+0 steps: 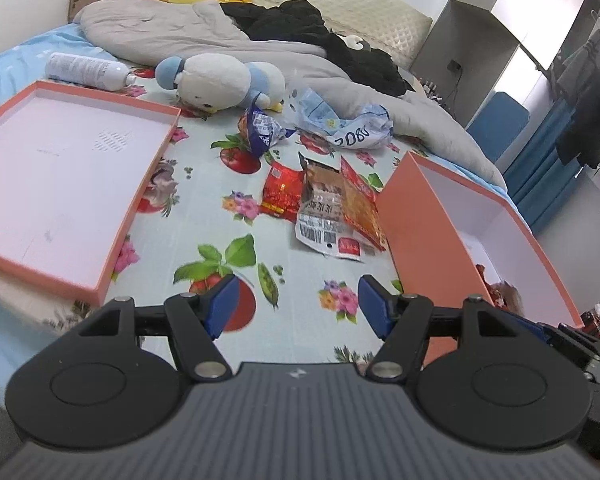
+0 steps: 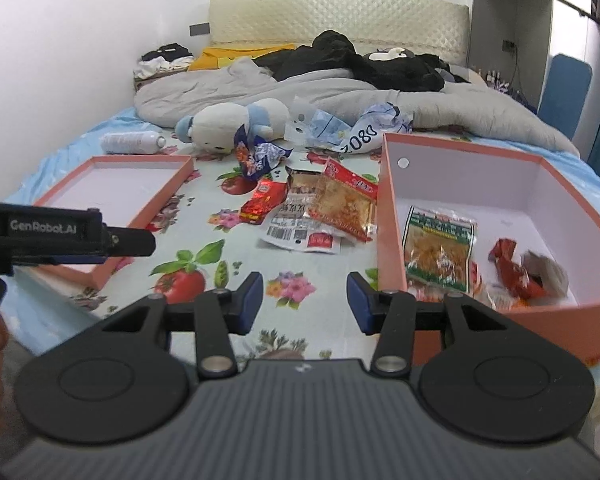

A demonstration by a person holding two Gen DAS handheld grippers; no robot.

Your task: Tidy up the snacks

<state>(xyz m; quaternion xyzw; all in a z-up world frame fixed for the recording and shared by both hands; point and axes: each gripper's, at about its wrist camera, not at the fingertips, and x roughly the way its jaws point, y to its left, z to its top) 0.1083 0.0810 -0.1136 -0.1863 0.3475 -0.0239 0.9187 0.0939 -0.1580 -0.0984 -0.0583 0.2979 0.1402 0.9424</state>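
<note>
Several snack packets lie in a heap on the flowered sheet: a red packet [image 1: 281,191] [image 2: 262,201], an orange one [image 1: 358,204] [image 2: 346,208], a white barcode one [image 1: 324,232] [image 2: 296,236] and a blue crumpled one [image 1: 262,128] [image 2: 256,158]. The deep orange box [image 1: 424,224] [image 2: 388,216] on the right holds a green-edged packet [image 2: 438,248] and red packets [image 2: 516,268]. My left gripper [image 1: 298,306] hovers open over the sheet, short of the heap. My right gripper [image 2: 305,300] is open too, empty, beside the box.
The shallow orange lid [image 1: 112,256] [image 2: 172,184] lies on the left. A plush toy [image 1: 224,80] [image 2: 236,122], a white bottle [image 1: 88,70], crumpled white wrappers [image 1: 348,124] and a grey duvet [image 1: 160,32] sit behind. The left tool [image 2: 60,234] crosses the right wrist view.
</note>
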